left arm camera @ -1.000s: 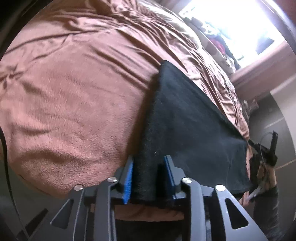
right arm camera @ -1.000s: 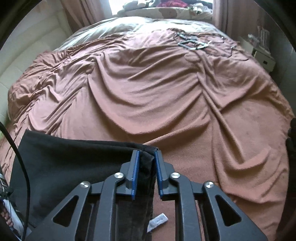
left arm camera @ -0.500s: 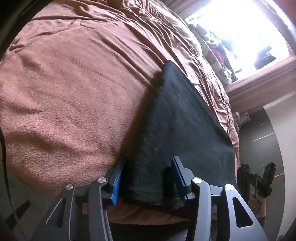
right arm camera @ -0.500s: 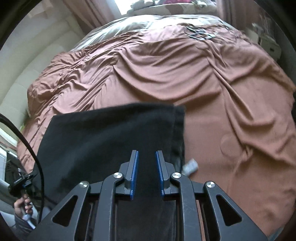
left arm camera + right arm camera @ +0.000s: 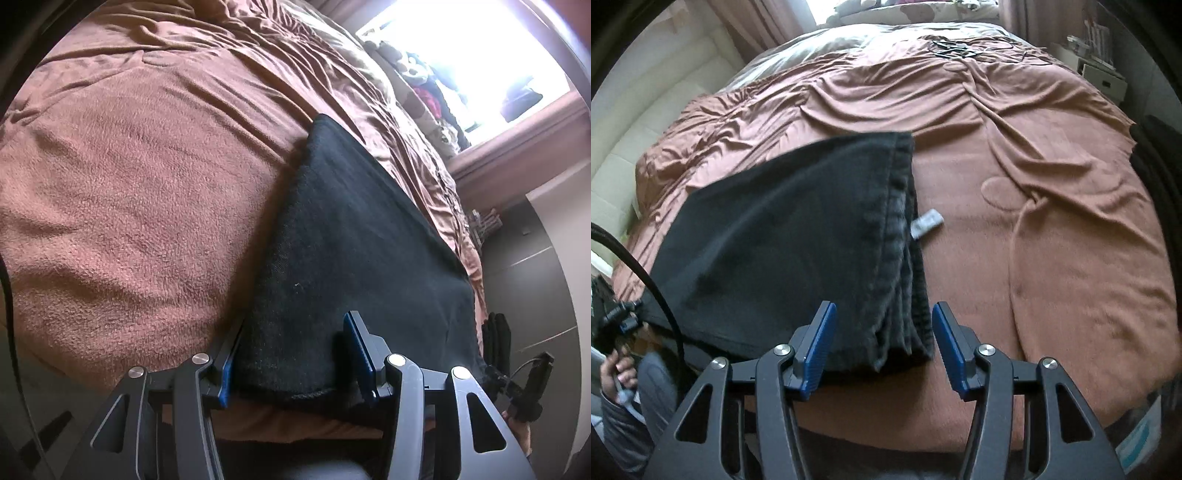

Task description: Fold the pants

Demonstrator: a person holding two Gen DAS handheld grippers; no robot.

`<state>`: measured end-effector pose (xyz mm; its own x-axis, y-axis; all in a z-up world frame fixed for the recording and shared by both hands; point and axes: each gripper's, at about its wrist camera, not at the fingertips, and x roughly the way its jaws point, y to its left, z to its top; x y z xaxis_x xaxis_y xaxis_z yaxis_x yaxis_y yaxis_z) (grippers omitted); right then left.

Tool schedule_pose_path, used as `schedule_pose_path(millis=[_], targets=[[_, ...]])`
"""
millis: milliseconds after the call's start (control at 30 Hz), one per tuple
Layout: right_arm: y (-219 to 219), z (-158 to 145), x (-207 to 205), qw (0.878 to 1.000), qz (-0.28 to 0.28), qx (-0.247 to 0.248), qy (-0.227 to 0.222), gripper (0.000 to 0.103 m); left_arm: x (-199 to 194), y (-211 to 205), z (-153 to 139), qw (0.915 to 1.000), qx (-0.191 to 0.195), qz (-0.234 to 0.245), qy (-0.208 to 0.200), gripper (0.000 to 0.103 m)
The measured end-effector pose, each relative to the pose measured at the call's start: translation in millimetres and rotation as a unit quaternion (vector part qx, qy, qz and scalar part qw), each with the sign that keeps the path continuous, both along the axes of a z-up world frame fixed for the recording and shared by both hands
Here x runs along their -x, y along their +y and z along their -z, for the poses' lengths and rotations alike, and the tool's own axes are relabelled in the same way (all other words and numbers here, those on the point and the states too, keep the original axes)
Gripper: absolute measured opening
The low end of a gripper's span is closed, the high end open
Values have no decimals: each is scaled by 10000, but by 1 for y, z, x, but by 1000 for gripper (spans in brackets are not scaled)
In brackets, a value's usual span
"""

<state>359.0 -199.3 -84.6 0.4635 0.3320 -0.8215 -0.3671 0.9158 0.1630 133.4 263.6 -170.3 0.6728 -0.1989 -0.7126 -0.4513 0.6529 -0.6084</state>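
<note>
The black pants [image 5: 351, 229] lie folded flat on the brown blanket [image 5: 129, 166] near the bed's front edge. My left gripper [image 5: 295, 332] stands open astride their near left corner, and its pads do not squeeze the cloth. In the right wrist view the pants [image 5: 794, 229] show their stacked, layered right edge. A white label [image 5: 926, 222] pokes out beside it. My right gripper [image 5: 882, 314] straddles that edge's near end, its jaws opening and clear of the cloth. A hand [image 5: 617, 369] holding the other gripper shows at the left rim.
The rumpled blanket [image 5: 1052, 221] spreads far to the right and back. Small dark items [image 5: 953, 48] lie near its far end. There is a white nightstand [image 5: 1104, 79] at the back right, a padded cream headboard [image 5: 646, 147] on the left, and a bright window [image 5: 461, 48] with piled clothes.
My right gripper carried the pants' edge toward the near side of the bed, then let go and spread its jaws. My left gripper's jaws also widened off the corner and stayed in place.
</note>
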Motion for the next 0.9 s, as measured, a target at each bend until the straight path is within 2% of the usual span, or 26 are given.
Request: schedule_pose_path(millis=[33, 100, 167, 300, 400, 567, 633, 667, 700, 900], targets=[[1, 2, 2, 10000, -17, 50, -3, 48, 0, 0, 0, 10000, 2, -1, 6, 52], [3, 4, 7, 10000, -80, 59, 10, 35, 1, -2, -1, 10000, -10, 3, 16, 52], [6, 5, 8, 9998, -99, 193, -26, 34, 1, -3, -2, 10000, -20, 10, 34, 52], [9, 5, 10, 9994, -130, 282, -121, 16, 2, -4, -3, 10000, -46, 25, 74, 52], [8, 6, 13, 9993, -149, 287, -208, 9, 3, -2, -1, 9999, -2, -1, 105, 52], [1, -1, 19, 9990, -154, 217, -370, 6, 1, -3, 0, 9999, 3, -19, 134, 51], [-3, -3, 21, 9990, -139, 195, -388, 5, 0, -8, -7, 9998, -149, 92, 134, 39], [-5, -3, 21, 9989, -131, 201, -391, 4, 1, -10, -10, 9996, -190, 143, 118, 37], [-6, -3, 21, 9989, -108, 235, -401, 0, 2, -11, -12, 9996, -212, 163, 95, 36], [-11, 3, 16, 9997, -11, 97, -226, 0, 8, -1, -6, 10000, 17, 19, 68, 38]])
